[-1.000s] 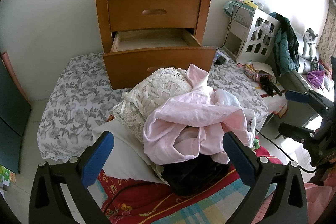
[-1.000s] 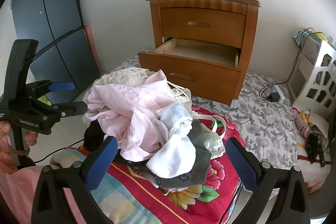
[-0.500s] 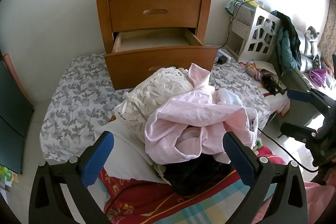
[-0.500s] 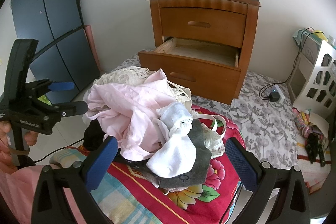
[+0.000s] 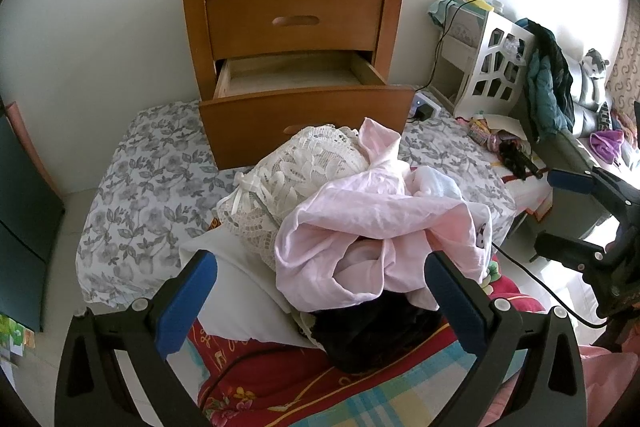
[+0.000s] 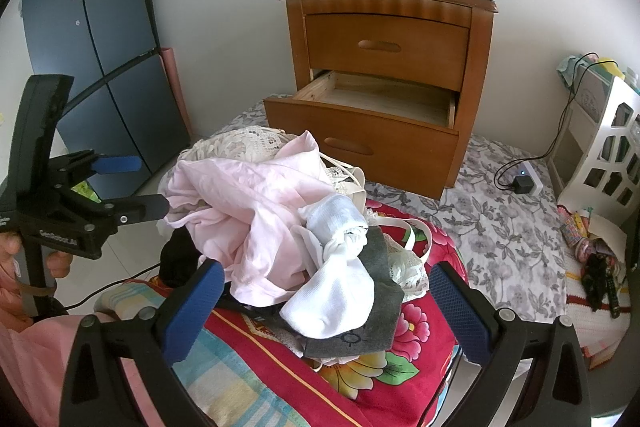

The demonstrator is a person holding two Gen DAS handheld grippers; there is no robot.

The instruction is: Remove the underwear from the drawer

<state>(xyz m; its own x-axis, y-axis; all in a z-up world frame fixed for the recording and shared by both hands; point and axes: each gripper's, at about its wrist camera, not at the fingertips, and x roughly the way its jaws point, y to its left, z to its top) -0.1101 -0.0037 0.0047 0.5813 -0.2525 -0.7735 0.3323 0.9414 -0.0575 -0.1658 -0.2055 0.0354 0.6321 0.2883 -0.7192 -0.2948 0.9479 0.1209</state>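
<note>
While both tools gape empty, underwear point(image 5: 360, 211) lies heaped on a red quilt point(image 6: 404, 331).
Far behind, the nightstand's lower drawer point(image 5: 304, 107) stands open on a grey floral bedsheet point(image 5: 148, 187).

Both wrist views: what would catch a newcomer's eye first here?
The heap of clothes on the red floral blanket in the foreground, pink garment on top. Behind it, the wooden nightstand has its lower drawer pulled open and seemingly empty. Both grippers, left gripper and right gripper, frame the heap, open.
</note>
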